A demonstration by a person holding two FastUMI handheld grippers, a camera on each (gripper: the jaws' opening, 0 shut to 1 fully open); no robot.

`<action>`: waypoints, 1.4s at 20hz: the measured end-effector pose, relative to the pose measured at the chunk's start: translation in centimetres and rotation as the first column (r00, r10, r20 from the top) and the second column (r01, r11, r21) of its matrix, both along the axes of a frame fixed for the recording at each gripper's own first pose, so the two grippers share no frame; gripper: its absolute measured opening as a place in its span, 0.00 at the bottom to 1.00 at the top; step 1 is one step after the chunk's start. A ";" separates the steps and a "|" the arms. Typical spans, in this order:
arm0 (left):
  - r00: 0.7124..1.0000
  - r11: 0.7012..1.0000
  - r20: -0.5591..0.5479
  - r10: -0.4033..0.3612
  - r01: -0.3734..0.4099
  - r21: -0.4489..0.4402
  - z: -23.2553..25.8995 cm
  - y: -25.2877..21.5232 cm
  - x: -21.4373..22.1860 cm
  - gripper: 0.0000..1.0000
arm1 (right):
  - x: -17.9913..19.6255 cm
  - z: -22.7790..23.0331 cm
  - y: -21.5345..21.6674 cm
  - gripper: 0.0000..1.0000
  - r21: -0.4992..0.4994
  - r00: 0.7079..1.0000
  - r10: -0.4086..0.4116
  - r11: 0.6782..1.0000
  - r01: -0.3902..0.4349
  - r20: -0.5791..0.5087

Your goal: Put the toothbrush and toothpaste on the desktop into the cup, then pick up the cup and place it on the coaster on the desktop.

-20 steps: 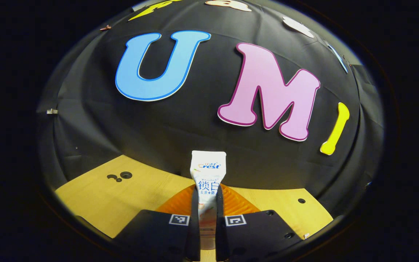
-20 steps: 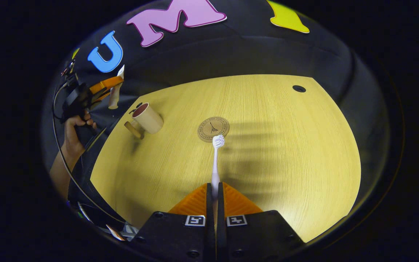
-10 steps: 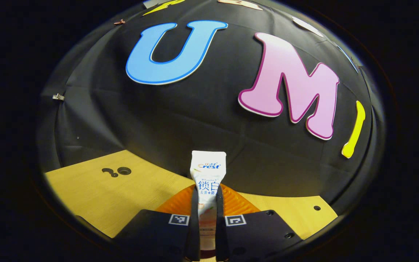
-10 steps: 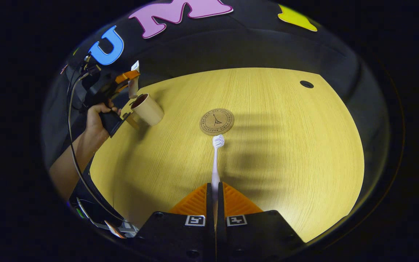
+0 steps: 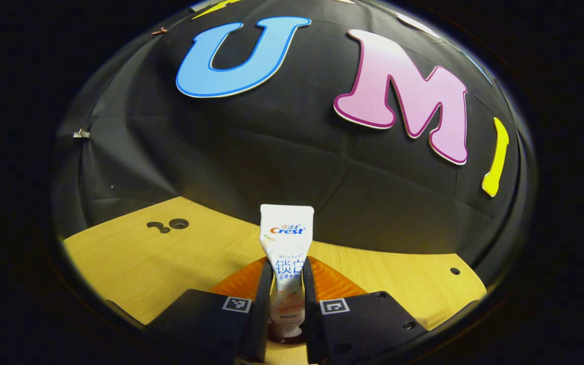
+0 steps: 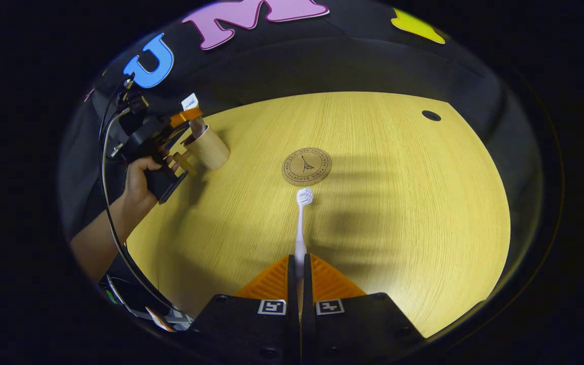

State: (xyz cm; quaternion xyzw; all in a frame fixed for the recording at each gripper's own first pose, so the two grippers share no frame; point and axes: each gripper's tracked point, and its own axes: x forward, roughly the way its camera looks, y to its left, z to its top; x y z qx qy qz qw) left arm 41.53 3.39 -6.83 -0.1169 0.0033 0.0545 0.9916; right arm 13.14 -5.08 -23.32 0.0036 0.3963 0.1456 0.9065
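My left gripper (image 5: 286, 266) holds the white toothpaste tube (image 5: 287, 238) upright between both fingers, its cap end down over the dark mouth of the cup (image 5: 284, 337). In the right gripper view the tan cup (image 6: 210, 149) stands at the table's far left, with the toothpaste (image 6: 190, 104) sticking up out of it and the left gripper (image 6: 183, 119) around the tube, held by a hand (image 6: 140, 175). My right gripper (image 6: 297, 258) is shut on the handle of a white toothbrush (image 6: 299, 223), whose head points at the round brown coaster (image 6: 306, 166).
The wooden table (image 6: 398, 203) spreads wide to the right of the coaster. A cable hole (image 6: 431, 115) sits at the far right corner. More holes (image 5: 170, 224) lie near the back left edge. A black cable hangs from the left gripper past the person's forearm.
The left gripper has come down over the cup, lowering the toothpaste's cap end into it, and its jaws stand slightly wider. The right gripper with the toothbrush has drawn back slightly from the coaster.
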 end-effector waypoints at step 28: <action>0.975 0.998 -0.217 0.039 -0.049 -0.039 -5.4 1.5 -28.6 0.98 | 14.8 16.1 23.8 0.06 0.216 0.866 0.129 0.941 -0.260 0.483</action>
